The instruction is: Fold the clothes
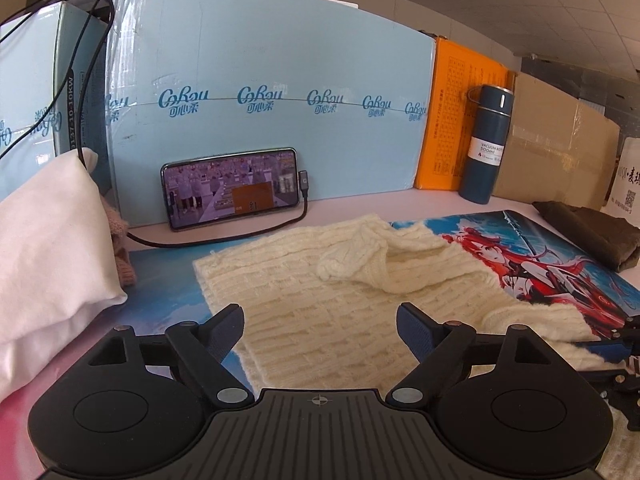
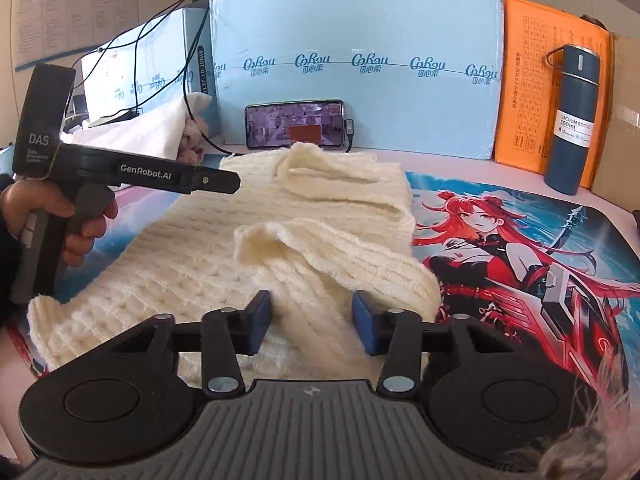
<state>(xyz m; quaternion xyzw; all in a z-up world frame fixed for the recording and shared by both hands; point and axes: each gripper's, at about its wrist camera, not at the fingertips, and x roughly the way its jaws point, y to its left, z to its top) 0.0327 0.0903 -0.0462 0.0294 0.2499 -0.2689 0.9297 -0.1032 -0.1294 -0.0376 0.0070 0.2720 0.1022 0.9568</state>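
A cream knitted sweater (image 1: 304, 280) lies spread on the printed desk mat (image 1: 560, 264), with a sleeve folded loosely over its middle. My left gripper (image 1: 320, 332) is open just above the sweater's near edge, holding nothing. In the right wrist view the sweater (image 2: 200, 264) fills the middle, its sleeve (image 2: 320, 272) running between the fingers of my right gripper (image 2: 312, 320), which is open and not closed on it. My left gripper (image 2: 224, 182) shows there from the side, held in a hand above the sweater's left part.
A phone (image 1: 232, 188) with a cable leans on a blue box (image 1: 260, 80) at the back. A blue vacuum bottle (image 1: 486, 144) stands by an orange box (image 1: 452, 120). White folded cloth (image 1: 52, 248) lies left, a dark garment (image 1: 588, 236) right.
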